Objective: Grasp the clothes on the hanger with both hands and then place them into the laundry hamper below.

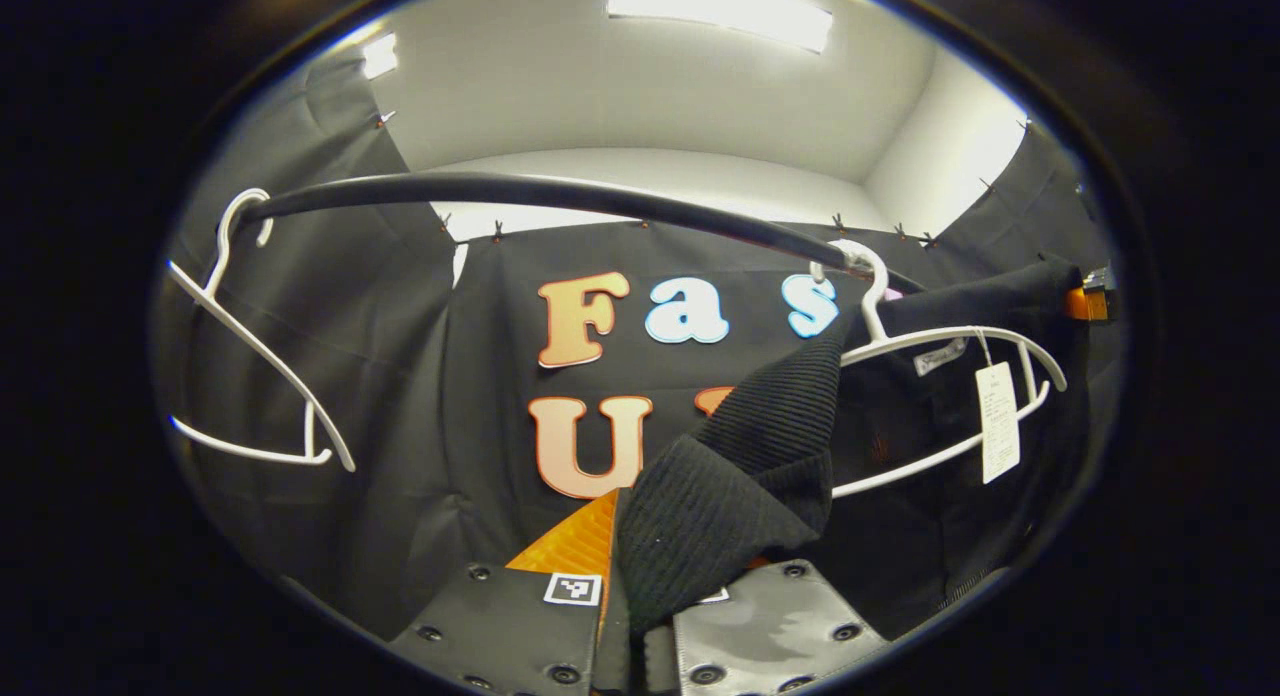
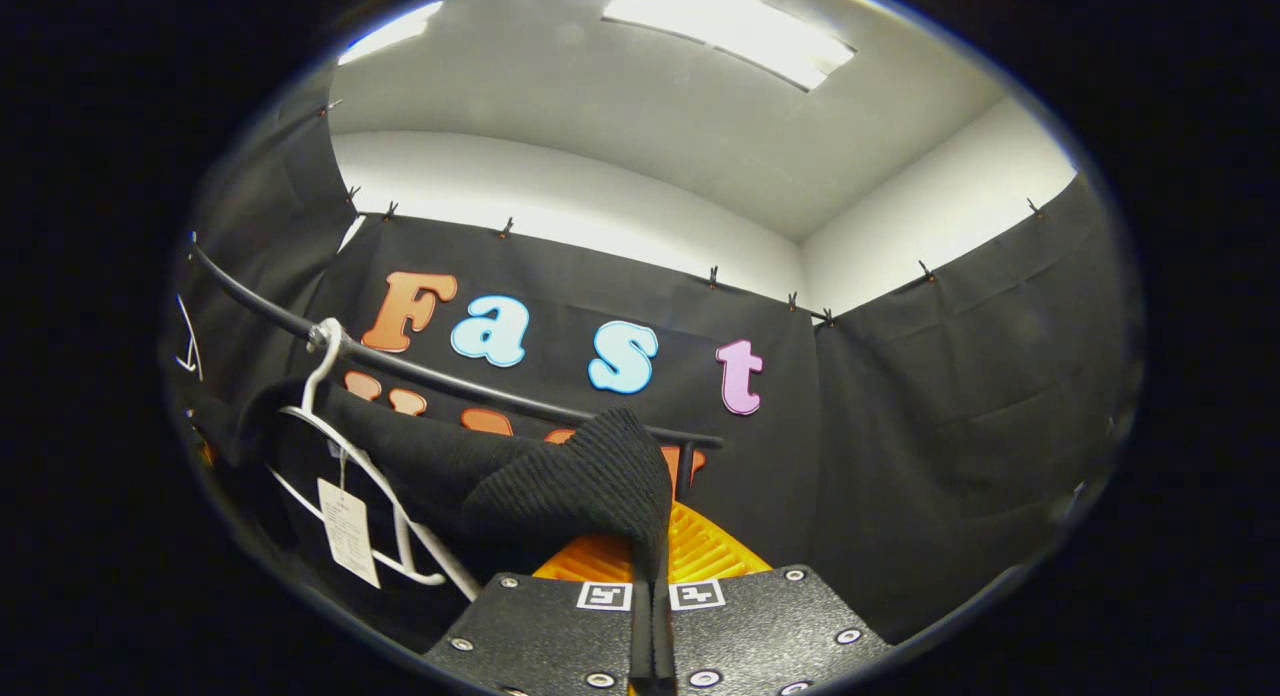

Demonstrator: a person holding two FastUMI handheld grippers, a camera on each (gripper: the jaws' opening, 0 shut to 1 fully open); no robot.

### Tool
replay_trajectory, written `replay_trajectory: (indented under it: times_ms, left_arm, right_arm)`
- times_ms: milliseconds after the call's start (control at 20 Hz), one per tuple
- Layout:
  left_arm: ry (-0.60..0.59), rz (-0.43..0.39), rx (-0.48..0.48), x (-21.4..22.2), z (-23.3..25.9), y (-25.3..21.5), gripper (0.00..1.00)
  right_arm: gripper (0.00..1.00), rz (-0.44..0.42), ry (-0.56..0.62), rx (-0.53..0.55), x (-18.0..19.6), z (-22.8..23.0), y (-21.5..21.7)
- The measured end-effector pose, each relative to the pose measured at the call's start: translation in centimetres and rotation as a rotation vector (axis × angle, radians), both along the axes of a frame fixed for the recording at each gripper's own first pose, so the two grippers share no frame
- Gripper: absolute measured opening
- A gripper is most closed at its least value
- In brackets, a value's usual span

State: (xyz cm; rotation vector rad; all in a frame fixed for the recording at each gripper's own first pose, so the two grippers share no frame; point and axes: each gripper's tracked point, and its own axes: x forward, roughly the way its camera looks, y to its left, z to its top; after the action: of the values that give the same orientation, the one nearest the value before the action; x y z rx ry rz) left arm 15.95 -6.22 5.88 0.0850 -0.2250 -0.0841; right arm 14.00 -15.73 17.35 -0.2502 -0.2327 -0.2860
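Two corners of one black ribbed knit garment are caught, one in each gripper. In the left gripper view, a fold of it rises from between the left gripper fingers, which are pressed together on the cloth, and runs up and to the right toward the white hanger it still hangs on. In the right gripper view, the right gripper pinches another ribbed fold directly above its closed fingers, and the cloth trails away to the left to the same hanger. The knit is dark and finely ribbed, thick at the folded edges, with a white paper tag dangling under the hanger's arm.

That hanger hooks over a black rail which arcs across above the left gripper. A second white hanger, bare, hangs on the rail far to that gripper's left. Beyond the rail, black cloth drapes clipped along their top edge close the booth. Above them are white walls and a ceiling light panel.
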Motion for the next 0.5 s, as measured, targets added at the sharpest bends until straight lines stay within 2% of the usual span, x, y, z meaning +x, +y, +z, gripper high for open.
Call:
replay_trajectory:
  times_ms: [150, 250, 350, 500]
  left_arm:
    - [-0.017, 0.008, -0.004, 0.3, 0.9, 0.0, 0.14]
    - [-0.027, 0.017, -0.005, 0.5, 1.5, 0.3, 0.14]
    - [-0.038, 0.03, 0.006, 0.7, 2.0, 0.7, 0.14]
    - [-0.045, 0.045, 0.027, 1.3, 2.7, 1.4, 0.14]
  right_arm:
    - [0.0, 0.004, 0.106, 0.016, 2.8, -4.9, -1.1]
    - [0.0, 0.023, 0.163, 0.019, 4.0, -8.6, -0.2]
    - [0.0, 0.058, 0.187, 0.05, 4.3, -11.4, 1.5]
    - [0.0, 0.101, 0.178, 0.104, 3.6, -13.3, 4.0]
